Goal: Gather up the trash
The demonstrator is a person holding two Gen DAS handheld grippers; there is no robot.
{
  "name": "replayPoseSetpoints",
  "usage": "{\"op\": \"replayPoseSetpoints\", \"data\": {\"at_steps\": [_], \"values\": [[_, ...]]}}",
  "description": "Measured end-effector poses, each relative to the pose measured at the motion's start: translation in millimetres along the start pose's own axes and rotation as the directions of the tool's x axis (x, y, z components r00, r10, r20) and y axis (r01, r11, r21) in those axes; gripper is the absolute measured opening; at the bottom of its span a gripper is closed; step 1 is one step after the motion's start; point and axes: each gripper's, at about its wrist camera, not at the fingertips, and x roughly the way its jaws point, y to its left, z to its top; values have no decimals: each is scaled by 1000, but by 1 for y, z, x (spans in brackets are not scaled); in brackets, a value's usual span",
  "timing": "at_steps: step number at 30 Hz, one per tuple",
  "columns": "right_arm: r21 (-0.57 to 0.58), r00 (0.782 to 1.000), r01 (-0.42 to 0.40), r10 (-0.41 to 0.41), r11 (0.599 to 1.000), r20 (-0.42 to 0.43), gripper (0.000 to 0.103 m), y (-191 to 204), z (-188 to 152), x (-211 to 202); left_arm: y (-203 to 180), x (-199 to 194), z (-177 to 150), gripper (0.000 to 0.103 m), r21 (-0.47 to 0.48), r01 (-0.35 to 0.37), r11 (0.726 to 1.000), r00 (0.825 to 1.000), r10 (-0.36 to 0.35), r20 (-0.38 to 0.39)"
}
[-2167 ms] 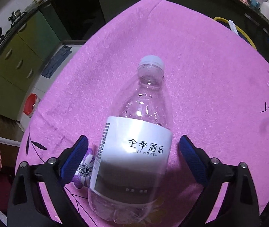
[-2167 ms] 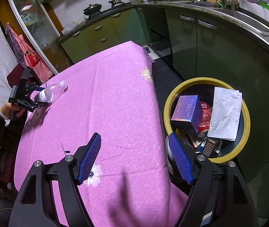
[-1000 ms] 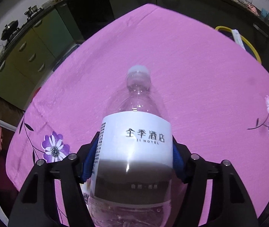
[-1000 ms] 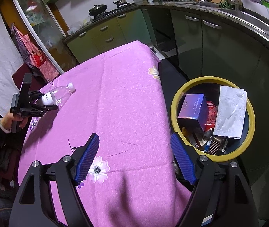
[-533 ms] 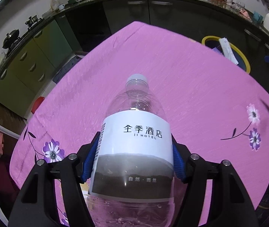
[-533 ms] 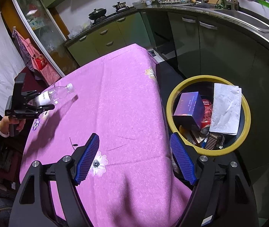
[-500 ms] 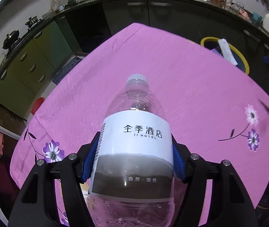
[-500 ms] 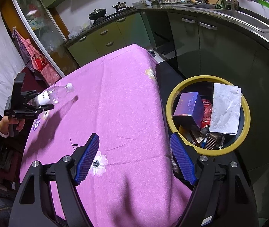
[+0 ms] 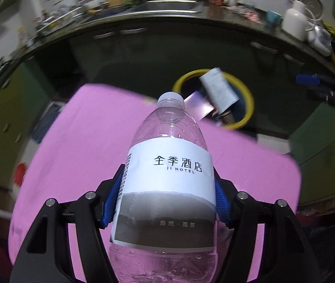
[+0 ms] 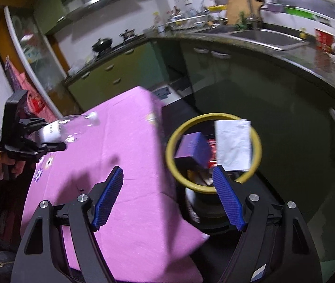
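In the left wrist view the left gripper point(image 9: 167, 202) clamps its blue pads on the labelled middle of a clear plastic bottle point(image 9: 169, 179), which is held clear above the pink tablecloth point(image 9: 77, 141), white cap pointing away. Past the cloth's far edge a dark floor gap opens, and there stands the yellow-rimmed bin point(image 9: 250, 99), just right of the cap, with a white paper point(image 9: 219, 89) and a purple box point(image 9: 198, 106) in it. Dark cabinets curve close behind.

In the right wrist view the right gripper point(image 10: 167, 198) hangs with jaws wide apart and nothing between them, over the cloth's near right corner. The bin point(image 10: 174, 141) sits just beyond the table edge. Far left, a hand point(image 10: 7, 165) carries the left gripper point(image 10: 49, 136) with the bottle point(image 10: 70, 127) over the cloth point(image 10: 129, 165).
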Motion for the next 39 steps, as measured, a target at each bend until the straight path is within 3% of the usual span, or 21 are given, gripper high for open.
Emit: {"op": "replayPoseSetpoints", "data": {"at_steps": [6, 11, 19, 21, 24, 27, 32, 35, 39], "values": [[86, 999, 12, -15, 996, 35, 78, -51, -19, -26, -59, 61, 71, 64, 34, 84, 996, 996, -85, 15], [140, 999, 17, -22, 990, 29, 78, -85, -31, -34, -98, 127, 117, 64, 44, 107, 993, 994, -107, -3], [178, 1000, 3, -7, 984, 23, 78, -111, -45, -33, -117, 198, 136, 65, 8, 70, 998, 996, -69, -52], [184, 1000, -2, -2, 983, 22, 78, -114, -45, -30, -118, 206, 140, 75, -9, 61, 998, 998, -61, -29], [179, 1000, -7, 4, 984, 14, 78, -107, -46, -27, -114, 211, 140, 78, -35, 68, 997, 997, -69, -25], [168, 1000, -15, 13, 986, 14, 79, -99, -45, -27, -104, 198, 132, 78, -73, 89, 993, 996, -91, -20], [150, 999, -31, 29, 988, 12, 83, -89, -44, -25, -83, 132, 107, 81, -146, 116, 982, 991, -105, 84], [128, 999, -48, 48, 991, 7, 83, -79, -43, -22, -69, 83, 77, 89, -210, 131, 969, 983, -100, 152], [87, 997, -76, 76, 993, -1, 83, -58, -40, -18, -58, 20, 22, 96, -274, 90, 957, 973, -25, 231]]}}
